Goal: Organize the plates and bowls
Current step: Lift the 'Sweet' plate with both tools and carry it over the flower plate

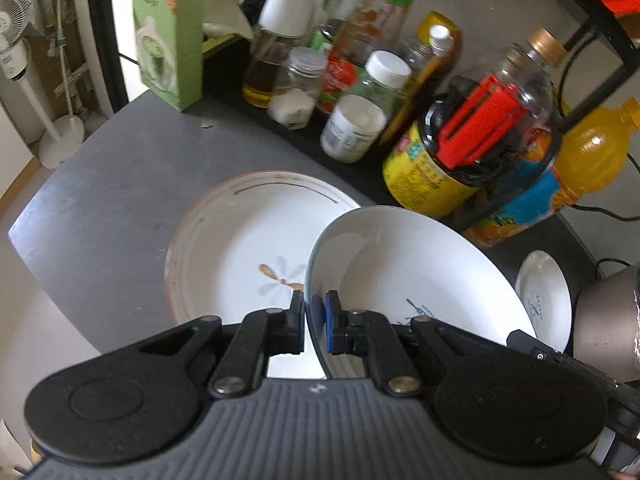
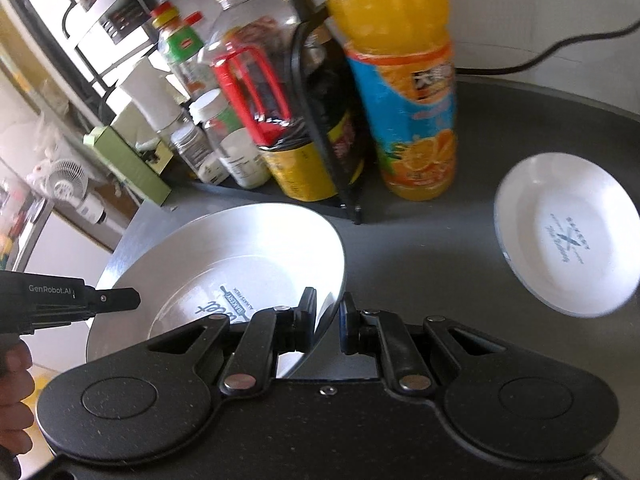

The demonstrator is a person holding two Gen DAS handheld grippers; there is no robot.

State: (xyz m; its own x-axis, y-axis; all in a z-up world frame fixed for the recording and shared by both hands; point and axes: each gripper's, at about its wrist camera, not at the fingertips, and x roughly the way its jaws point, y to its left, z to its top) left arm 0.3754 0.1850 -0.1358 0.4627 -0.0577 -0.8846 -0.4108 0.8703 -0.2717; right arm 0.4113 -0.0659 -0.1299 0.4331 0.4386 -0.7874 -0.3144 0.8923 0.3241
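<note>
A large white bowl [image 1: 420,276] with blue print inside hangs tilted above the grey table [image 1: 104,200], held at both sides. My left gripper [image 1: 314,310] is shut on the bowl's left rim. My right gripper [image 2: 328,314] is shut on the opposite rim of the same bowl [image 2: 224,256]. Beneath and left of the bowl, a wide plate [image 1: 236,236] with a brown rim and a flower print lies flat. A small white dish [image 2: 568,236] with blue lettering lies to the right, also seen in the left wrist view as the small dish [image 1: 544,296].
Behind the dishes stands a crowd of bottles and jars [image 1: 360,120], with a green box [image 1: 170,36] at the left and an orange juice bottle [image 2: 404,92] at the right. A black rack leg [image 2: 348,196] stands beside that bottle. A fan [image 1: 16,52] stands on the floor past the table's edge.
</note>
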